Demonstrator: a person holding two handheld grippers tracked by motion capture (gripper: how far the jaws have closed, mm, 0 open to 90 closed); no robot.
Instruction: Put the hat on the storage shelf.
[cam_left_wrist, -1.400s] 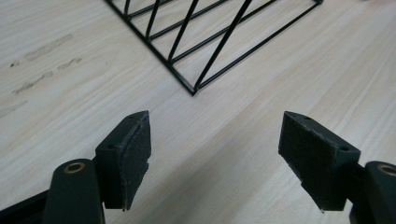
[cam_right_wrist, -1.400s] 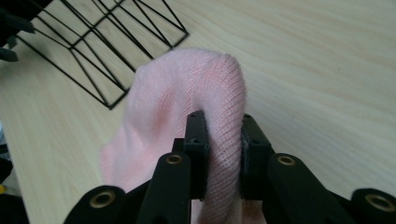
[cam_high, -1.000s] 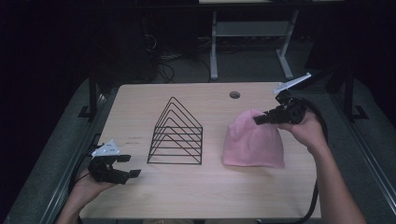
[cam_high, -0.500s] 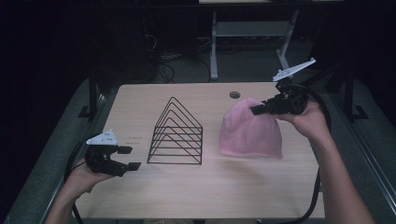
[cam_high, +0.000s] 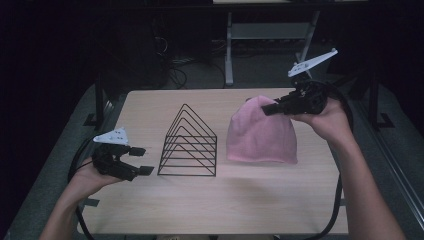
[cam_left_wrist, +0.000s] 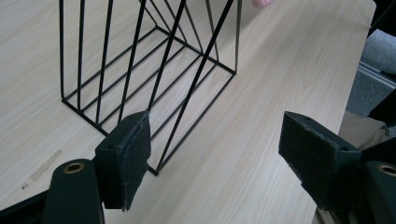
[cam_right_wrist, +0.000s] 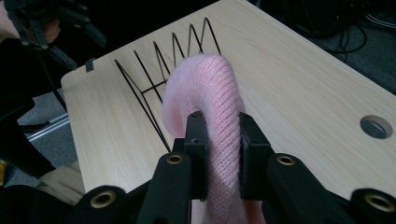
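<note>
Our right tool (cam_right_wrist: 218, 154) pinches the pink knit hat (cam_high: 261, 134) to lift it; our left tool (cam_left_wrist: 215, 161) waits open by the wire rack (cam_high: 189, 143).

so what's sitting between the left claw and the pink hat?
The black wire rack stands between the open left claw and the pink hat, clearest in the high view. Otherwise bare table.

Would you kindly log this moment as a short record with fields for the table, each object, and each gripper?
table: light wood tabletop with a round hole near the far edge
rack: black wire rack, triangular, standing at the middle
hat: pink knit hat, top lifted, lower edge on the table
left gripper: left gripper, open, near the rack, holding nothing
right gripper: right gripper, shut on the hat's top
</note>
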